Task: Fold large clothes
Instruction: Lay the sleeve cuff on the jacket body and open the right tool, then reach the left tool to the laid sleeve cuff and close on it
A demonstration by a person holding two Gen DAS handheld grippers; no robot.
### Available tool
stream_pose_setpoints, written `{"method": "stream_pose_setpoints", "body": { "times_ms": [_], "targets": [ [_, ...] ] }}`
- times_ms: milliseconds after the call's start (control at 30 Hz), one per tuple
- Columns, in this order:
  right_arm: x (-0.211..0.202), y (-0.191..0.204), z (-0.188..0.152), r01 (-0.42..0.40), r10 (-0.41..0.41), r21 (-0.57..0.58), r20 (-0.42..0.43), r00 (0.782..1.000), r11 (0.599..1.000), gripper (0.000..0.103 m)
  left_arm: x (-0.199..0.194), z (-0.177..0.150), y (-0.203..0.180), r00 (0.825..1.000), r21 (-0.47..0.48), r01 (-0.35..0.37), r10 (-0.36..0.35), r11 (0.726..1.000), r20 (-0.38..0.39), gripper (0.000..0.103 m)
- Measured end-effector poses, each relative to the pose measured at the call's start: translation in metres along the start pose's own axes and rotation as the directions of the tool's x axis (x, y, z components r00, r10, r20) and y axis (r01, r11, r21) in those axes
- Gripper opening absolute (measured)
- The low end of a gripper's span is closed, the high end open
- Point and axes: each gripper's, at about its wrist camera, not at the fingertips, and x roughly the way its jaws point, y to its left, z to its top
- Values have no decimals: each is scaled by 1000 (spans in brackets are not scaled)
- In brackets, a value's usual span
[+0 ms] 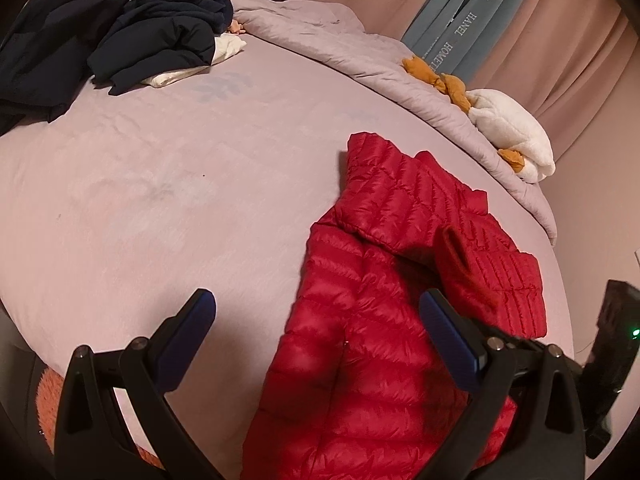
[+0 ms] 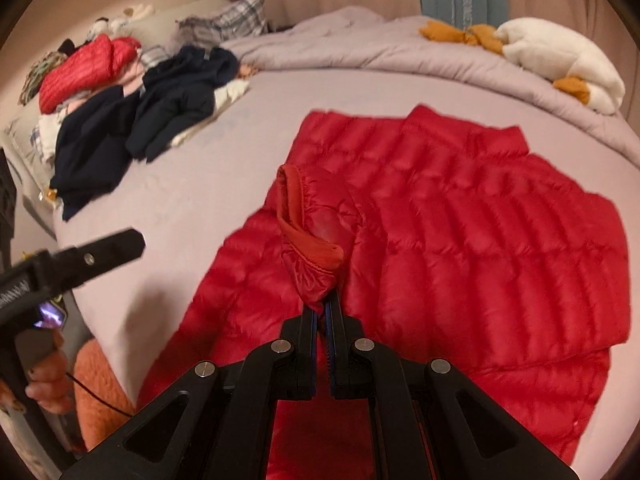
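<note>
- On the bed (image 1: 168, 184), covered by a pale lilac sheet, a red quilted down jacket (image 2: 460, 216) lies spread near the edge closest to the person, its collar end toward the far side.
- One sleeve of the jacket is folded in across the body; its cuff (image 2: 310, 220), with a darker red knit lining showing at the opening, is lifted off the quilted surface.
- The right gripper (image 2: 322, 306) has its jaws pressed together on a pinch of fabric at the sleeve end, just below the cuff opening.
- The left gripper (image 1: 316, 316) hangs above the jacket's near part with its jaws spread wide; nothing lies between its blue-padded fingers (image 1: 452, 328), one of which stands over the bare sheet and the other over the red fabric.
- In the right wrist view the left gripper's black body is seen from the side at the bed's edge, held by a hand (image 2: 44, 384).
- A heap of dark navy clothes (image 2: 132, 132) lies well apart from the jacket, toward the head of the bed, with a second red garment (image 2: 84, 68) and plaid pillows (image 2: 236, 16) behind it.
- A crumpled lilac duvet (image 1: 360, 56) runs along the far side; a white plush toy (image 1: 512, 136) with orange parts rests on it.
- Pink curtains (image 1: 560, 40) hang behind the bed.
</note>
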Motion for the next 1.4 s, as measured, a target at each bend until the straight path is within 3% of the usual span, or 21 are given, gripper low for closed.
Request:
{"method": "stream_pose_setpoints", "body": {
  "times_ms": [333, 633, 733, 800, 933, 1067, 1167, 1267, 1400],
  "targets": [
    [33, 6, -16, -11, 14, 28, -103, 995, 1000, 5, 5, -4, 2, 1000, 3, -9, 9, 1000, -18, 102],
    [21, 2, -16, -37, 40, 40, -94, 995, 999, 7, 8, -7, -2, 999, 10, -6, 7, 1000, -34, 102],
    [13, 0, -16, -47, 50, 41, -83, 995, 998, 17, 9, -8, -5, 999, 16, -2, 3, 1000, -35, 102],
    [5, -2, -17, -50, 54, 56, -64, 997, 997, 35, 9, -8, -8, 999, 24, 3, -2, 1000, -37, 102],
    [-12, -10, -16, -50, 52, 78, -19, 998, 996, 39, 10, -9, -14, 999, 38, 19, -17, 999, -38, 102],
    [-34, -25, -18, -33, 29, 123, 37, 999, 992, 50, 14, -10, -21, 997, 52, 66, -64, 996, -44, 101],
    [-43, -41, -20, 14, -25, 167, 65, 998, 986, 50, 24, -11, -27, 991, 52, 119, -116, 991, -67, 98],
    [-48, -57, -26, 49, -67, 223, 74, 995, 974, 50, 41, -16, -38, 973, 47, 204, -197, 978, -119, 95],
    [-48, -76, -36, 94, -115, 291, 56, 992, 952, 50, 67, -22, -54, 957, 60, 240, -226, 969, -181, 89]
  ]
}}
